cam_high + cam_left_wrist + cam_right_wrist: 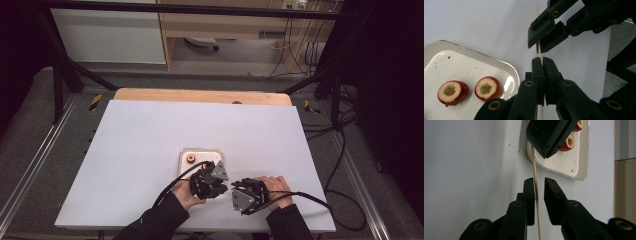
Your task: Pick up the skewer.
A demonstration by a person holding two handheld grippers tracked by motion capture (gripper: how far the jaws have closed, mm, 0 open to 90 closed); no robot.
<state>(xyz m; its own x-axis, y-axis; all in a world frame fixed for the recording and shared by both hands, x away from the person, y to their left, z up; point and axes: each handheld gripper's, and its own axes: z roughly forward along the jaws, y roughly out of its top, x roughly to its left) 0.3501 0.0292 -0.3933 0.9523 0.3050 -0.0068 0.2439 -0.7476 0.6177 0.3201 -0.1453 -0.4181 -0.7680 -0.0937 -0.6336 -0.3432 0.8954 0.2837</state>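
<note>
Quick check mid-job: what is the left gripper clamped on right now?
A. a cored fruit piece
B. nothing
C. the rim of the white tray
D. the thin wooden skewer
D: in the left gripper view the left gripper has its jaws pressed together on the wooden skewer, beside the white tray.

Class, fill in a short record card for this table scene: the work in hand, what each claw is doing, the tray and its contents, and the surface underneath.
Work in hand: a thin wooden skewer held between two claws
Left claw: shut on the skewer
Right claw: jaws either side of the skewer, a gap showing, not yet pressing
Tray: white, shallow, beside the claws
Tray contents: two red fruit pieces, cored, cut side up, lying apart
Surface: pale sheet over a wooden table
</note>
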